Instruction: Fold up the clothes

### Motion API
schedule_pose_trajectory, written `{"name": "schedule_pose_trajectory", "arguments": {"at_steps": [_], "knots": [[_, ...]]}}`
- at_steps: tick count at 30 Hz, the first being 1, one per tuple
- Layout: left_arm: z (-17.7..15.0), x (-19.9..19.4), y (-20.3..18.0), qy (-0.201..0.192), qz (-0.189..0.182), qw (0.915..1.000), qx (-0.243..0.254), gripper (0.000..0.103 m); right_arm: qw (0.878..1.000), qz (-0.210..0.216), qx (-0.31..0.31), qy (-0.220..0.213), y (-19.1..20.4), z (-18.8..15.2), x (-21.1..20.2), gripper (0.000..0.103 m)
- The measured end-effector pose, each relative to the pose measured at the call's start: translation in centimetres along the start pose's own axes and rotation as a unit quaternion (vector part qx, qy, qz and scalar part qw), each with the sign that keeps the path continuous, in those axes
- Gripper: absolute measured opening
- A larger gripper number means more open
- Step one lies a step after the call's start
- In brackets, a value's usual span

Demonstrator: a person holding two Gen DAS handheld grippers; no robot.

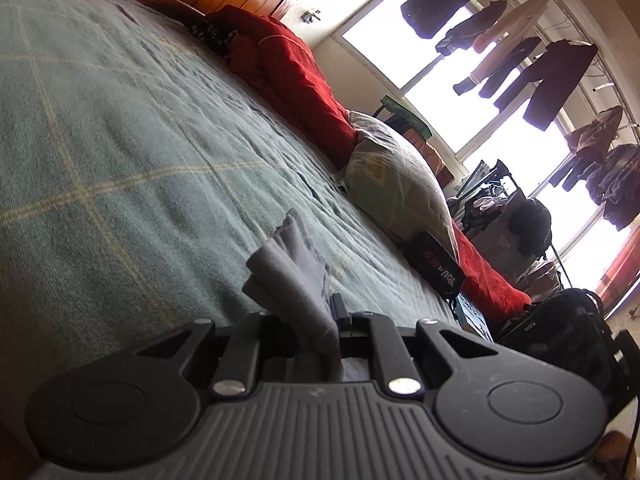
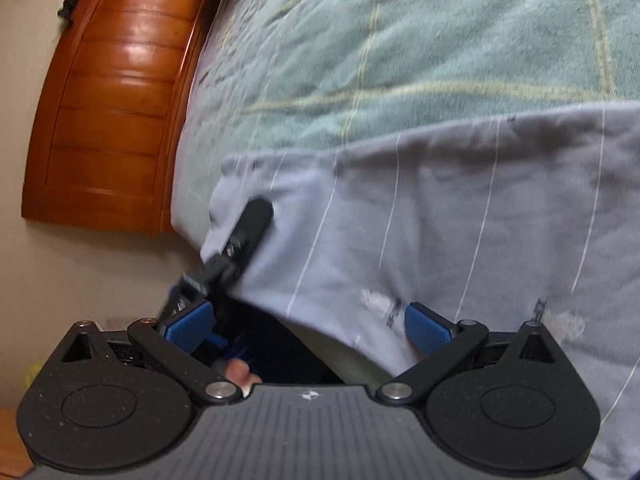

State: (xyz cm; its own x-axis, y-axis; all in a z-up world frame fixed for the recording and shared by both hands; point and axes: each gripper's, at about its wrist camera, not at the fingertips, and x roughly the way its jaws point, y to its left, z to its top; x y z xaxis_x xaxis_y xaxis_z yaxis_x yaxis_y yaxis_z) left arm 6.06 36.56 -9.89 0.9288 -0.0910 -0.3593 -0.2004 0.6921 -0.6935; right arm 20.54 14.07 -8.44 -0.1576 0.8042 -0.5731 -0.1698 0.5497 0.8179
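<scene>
Bed, green checked cover: bears all items. Grey striped garment: spread flat across the near part of the cover, long axis running across the right wrist view, stripes crossing it. Left gripper: clamped on a bunched grey fold. Right gripper: jaws wide apart, blue pads at the garment's near edge, holding nothing.

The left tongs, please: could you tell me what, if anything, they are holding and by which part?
The left tongs are shut on the grey striped garment, pinching a bunched fold at its edge. The right tongs stand open and hold nothing.
</scene>
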Motion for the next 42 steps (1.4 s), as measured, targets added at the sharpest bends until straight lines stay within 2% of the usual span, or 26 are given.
{"name": "schedule_pose_trajectory", "arguments": {"at_steps": [5,11,15,20,26,33,42], "knots": [[0.1,-0.2,-0.2,0.000,-0.003,1.0000,-0.001,0.012,0.999,0.033,0.028,0.001,-0.3,0.4,-2.2,0.103],[0.2,-0.6,-2.0,0.002,-0.018,0.9997,0.019,0.012,0.999,0.041,0.021,-0.029,-3.0,0.8,-9.2,0.103],[-0.1,-0.5,-3.8,0.009,-0.032,0.9988,0.037,0.012,0.997,0.044,0.028,-0.065,-6.4,-0.4,-14.3,0.103],[-0.8,0.0,-6.6,0.024,-0.051,0.9964,0.063,0.012,0.992,0.041,0.049,-0.106,-10.2,-1.9,-18.8,0.103],[-2.9,0.8,-9.9,0.042,-0.065,0.9917,0.103,0.012,0.988,0.036,0.043,-0.145,-11.0,-2.6,-21.6,0.103],[-6.8,1.1,-14.5,0.038,-0.030,0.9761,0.212,0.013,0.986,0.043,0.052,-0.151,-11.8,-2.5,-22.0,0.103],[-11.9,2.2,-18.3,0.034,0.023,0.9518,0.304,0.013,0.980,0.042,0.068,-0.184,-13.6,-2.8,-24.4,0.103]]}}
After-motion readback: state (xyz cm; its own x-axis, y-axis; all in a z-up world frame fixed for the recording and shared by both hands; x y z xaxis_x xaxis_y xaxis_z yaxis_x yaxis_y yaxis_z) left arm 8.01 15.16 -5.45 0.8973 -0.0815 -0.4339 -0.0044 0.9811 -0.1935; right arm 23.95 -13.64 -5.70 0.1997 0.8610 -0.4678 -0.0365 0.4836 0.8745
